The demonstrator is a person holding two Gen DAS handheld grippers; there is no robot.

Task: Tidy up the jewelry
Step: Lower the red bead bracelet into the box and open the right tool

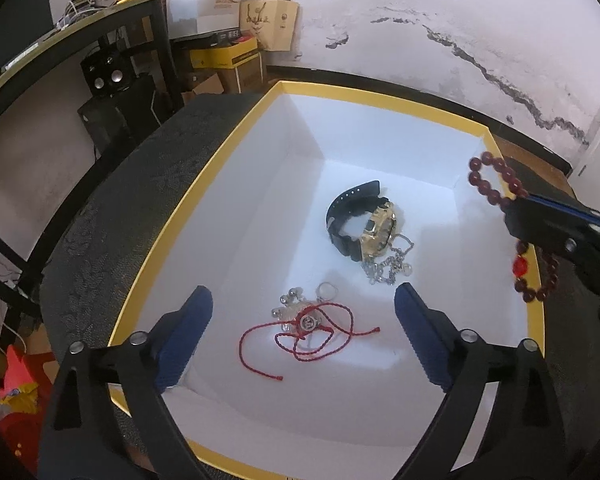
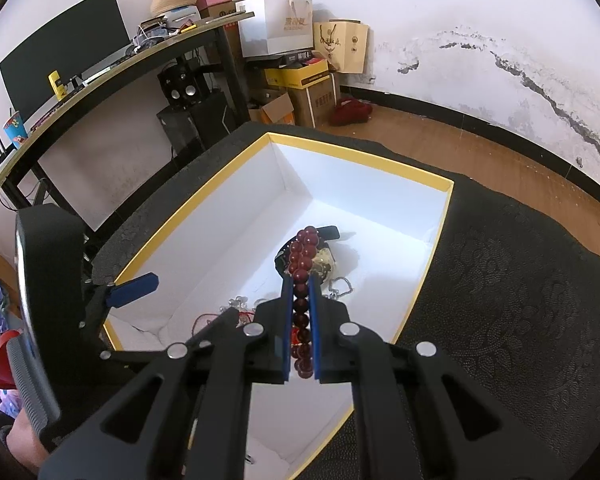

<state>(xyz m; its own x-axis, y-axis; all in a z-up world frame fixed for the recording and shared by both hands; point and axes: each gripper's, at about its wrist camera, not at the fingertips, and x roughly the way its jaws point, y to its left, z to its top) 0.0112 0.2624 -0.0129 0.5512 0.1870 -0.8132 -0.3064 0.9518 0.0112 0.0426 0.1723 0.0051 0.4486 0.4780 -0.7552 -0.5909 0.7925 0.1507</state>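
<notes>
Your biggest surface is the black patterned cushion, and on it sits the white box with the yellow rim, open at the top and filling the middle of both views. Your left gripper hangs over the box's near end with its blue-padded jaws spread wide apart and nothing between them. Your right gripper has its jaws pressed together on the dark red bead bracelet, which runs down the narrow slot between the blue pads and loops out past the tips toward twelve o'clock in the right wrist view; in the left wrist view the same bracelet shows at three o'clock, held above the box's right rim, with part of the strand and a brighter red bead dangling below the jaws. Inside the box, the watch with the black strap and gold case lies on the white floor just past the centre. A silver chain touches the watch's gold case at its five o'clock side. Nearer to you, at six o'clock from the watch, the red cord sprawls in loose loops, tangled over a small cluster of silver charms, well apart from the watch.
</notes>
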